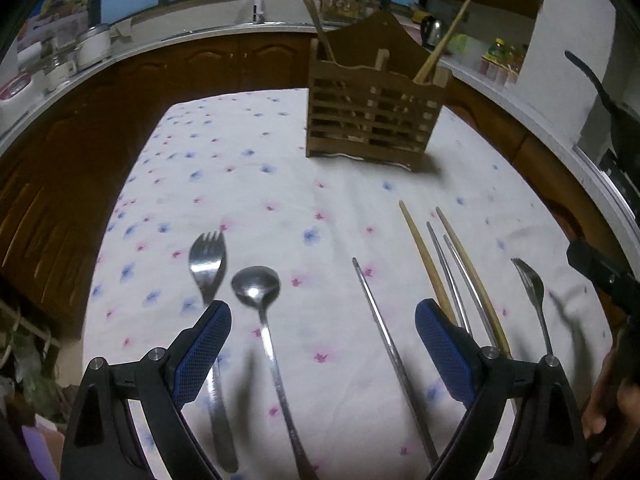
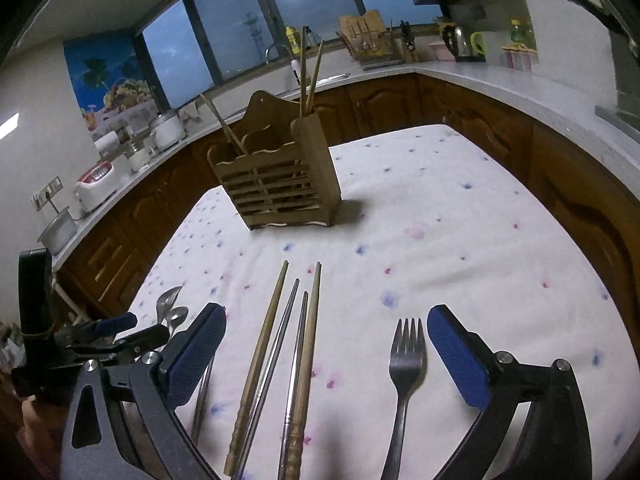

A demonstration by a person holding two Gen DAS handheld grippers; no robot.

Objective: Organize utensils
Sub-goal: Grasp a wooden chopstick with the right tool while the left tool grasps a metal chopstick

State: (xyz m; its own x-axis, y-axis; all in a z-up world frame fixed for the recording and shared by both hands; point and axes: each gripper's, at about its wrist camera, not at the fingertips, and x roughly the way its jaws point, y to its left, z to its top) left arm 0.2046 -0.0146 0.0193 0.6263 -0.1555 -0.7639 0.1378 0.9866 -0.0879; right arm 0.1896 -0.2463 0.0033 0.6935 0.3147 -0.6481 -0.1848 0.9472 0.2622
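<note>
A slatted wooden utensil holder (image 1: 374, 114) (image 2: 276, 178) stands on the floral tablecloth with a few chopsticks upright in it. In the left wrist view a spork (image 1: 207, 264), a metal spoon (image 1: 256, 290), a single metal chopstick (image 1: 384, 340), a bunch of wooden and metal chopsticks (image 1: 452, 272) and a fork (image 1: 532, 292) lie on the cloth. My left gripper (image 1: 323, 320) hovers open over the spoon and the single chopstick. My right gripper (image 2: 326, 324) is open above the chopsticks (image 2: 286, 344) and the fork (image 2: 406, 360). The left gripper (image 2: 120, 330) shows at that view's left.
The table (image 2: 460, 208) is ringed by a kitchen counter with brown cabinets (image 1: 224, 60). A rice cooker (image 2: 96, 186), pots, a kettle (image 2: 460, 42) and a drying rack (image 2: 368, 44) stand on the counter. A hand (image 1: 608, 400) holds the right tool at the left wrist view's edge.
</note>
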